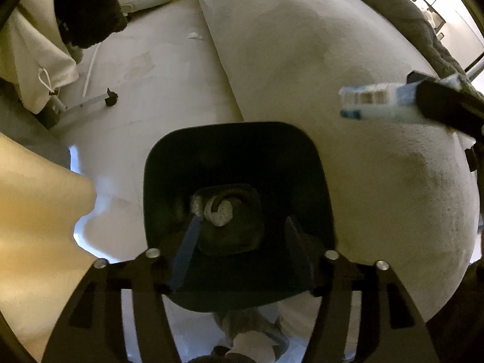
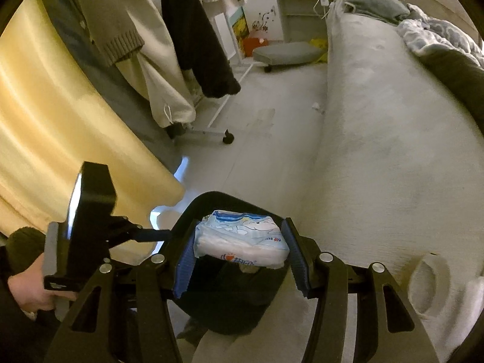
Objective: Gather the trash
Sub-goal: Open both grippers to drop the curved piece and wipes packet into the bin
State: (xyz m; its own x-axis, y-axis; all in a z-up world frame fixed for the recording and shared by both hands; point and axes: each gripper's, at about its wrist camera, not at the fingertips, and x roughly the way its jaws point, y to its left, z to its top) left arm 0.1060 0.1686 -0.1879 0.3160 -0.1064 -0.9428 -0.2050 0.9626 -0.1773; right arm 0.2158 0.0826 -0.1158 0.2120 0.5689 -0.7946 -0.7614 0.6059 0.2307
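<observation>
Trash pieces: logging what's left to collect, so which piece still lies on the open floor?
The small white scrap beside the bed's edge. The tissue pack is in the right tool; crumpled tissues already sit inside the black bin.

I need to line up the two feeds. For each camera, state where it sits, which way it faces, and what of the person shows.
Left wrist: on the left gripper, looking down into the black bin; no body shows.
Right wrist: on the right gripper, facing across the floor past the bed; it holds the tissue pack, and the left hand shows.
Shared: bin, tissue pack, bed.
</observation>
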